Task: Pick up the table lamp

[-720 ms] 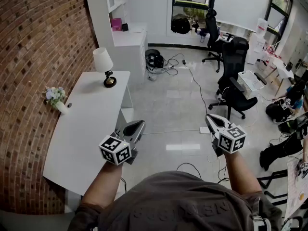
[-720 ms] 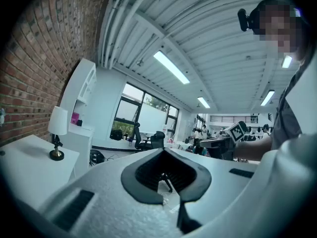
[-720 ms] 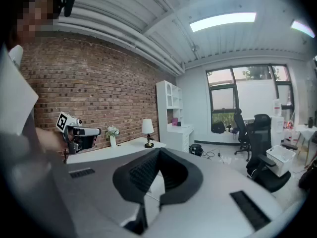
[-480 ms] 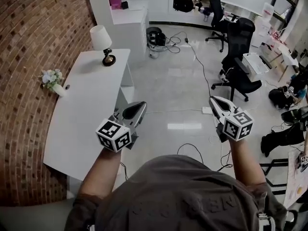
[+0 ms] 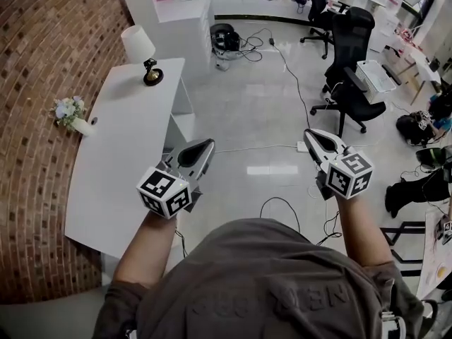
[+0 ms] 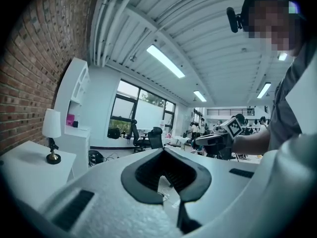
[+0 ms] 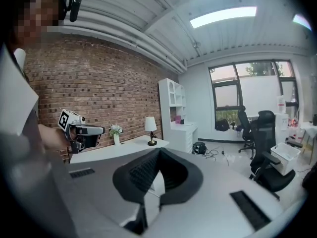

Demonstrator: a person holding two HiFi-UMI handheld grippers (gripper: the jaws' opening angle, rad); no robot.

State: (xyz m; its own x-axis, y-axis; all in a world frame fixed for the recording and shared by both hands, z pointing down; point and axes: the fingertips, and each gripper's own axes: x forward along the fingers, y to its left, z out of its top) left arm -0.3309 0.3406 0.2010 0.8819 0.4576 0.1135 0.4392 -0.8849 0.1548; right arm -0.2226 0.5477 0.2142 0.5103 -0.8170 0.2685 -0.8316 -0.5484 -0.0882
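The table lamp (image 5: pixel 141 54) has a white shade, a dark stem and a round brass foot. It stands at the far end of the white table (image 5: pixel 120 161), also seen as the lamp (image 6: pixel 51 135) and the lamp (image 7: pixel 150 130). My left gripper (image 5: pixel 205 145) hovers over the floor just past the table's near right edge, jaws shut and empty. My right gripper (image 5: pixel 308 134) hangs further right over the floor, shut with nothing in it. Both are far from the lamp.
A small vase of flowers (image 5: pixel 70 114) sits on the table by the brick wall (image 5: pixel 42 119). A white shelf unit (image 5: pixel 176 13) stands beyond the lamp. Black office chairs (image 5: pixel 353 76) and cables (image 5: pixel 282 210) are on the glossy floor to the right.
The view has shifted forward: table and lamp sit higher and further left in the head view. Both grippers keep their pose in front of me, still shut.
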